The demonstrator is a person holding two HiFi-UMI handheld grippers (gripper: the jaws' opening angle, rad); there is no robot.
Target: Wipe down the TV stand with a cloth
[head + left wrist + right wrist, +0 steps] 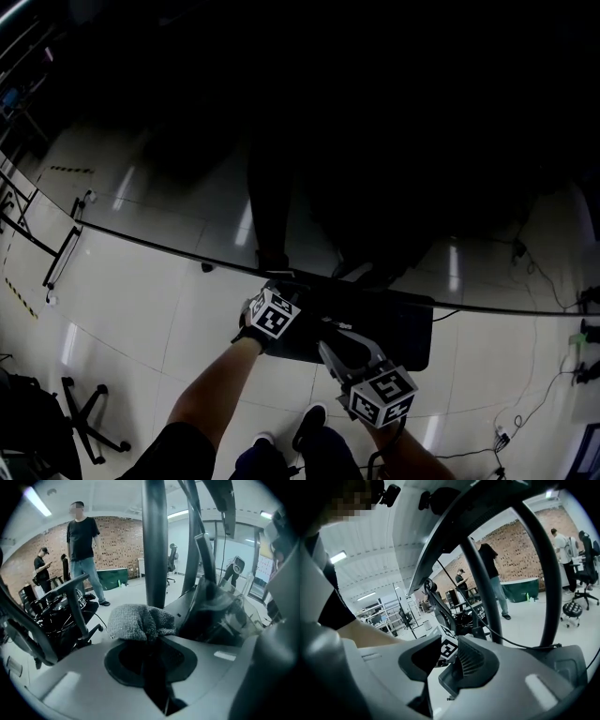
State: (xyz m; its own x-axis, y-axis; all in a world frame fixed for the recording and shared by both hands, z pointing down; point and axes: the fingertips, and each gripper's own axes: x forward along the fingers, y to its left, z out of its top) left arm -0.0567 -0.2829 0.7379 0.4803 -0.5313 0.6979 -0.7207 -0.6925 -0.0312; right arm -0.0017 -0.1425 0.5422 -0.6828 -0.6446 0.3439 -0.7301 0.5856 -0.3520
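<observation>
**A:** Can anyone read the head view? The whole upper half is plain black for me, no idea what's up there.

**B:** Same here. What does show is the TV stand [403,328], or at least its dark flat base, lying on the shiny pale floor [141,300] just ahead of the person's shoes [310,424]. Both claws show against the near side of that base, with the left one at its left corner. The tips get lost in the dark, so that view won't tell you if they're touching it.

**A:** So where's the cloth?

**B:** Check the left gripper view. The left gripper [153,639] is pressed together with a wad of grey knitted cloth [139,621] pinched at the tips. Only the bunched-up top shows, the rest is tucked behind the jaws. A grey column [154,541] rises just behind it and runs out of the top of the frame. Whether the cloth actually meets the stand, I can't tell.

**A:** And the right one?

**B:** The right gripper [451,654] is spread, with nothing between the pads. Through the gap you only catch the left one's marker cube [448,647], half covered by the jaws. A bystander [82,541] in a black tee stands well back by the brick wall, and there's an office chair [70,606] nearer the camera.
</observation>
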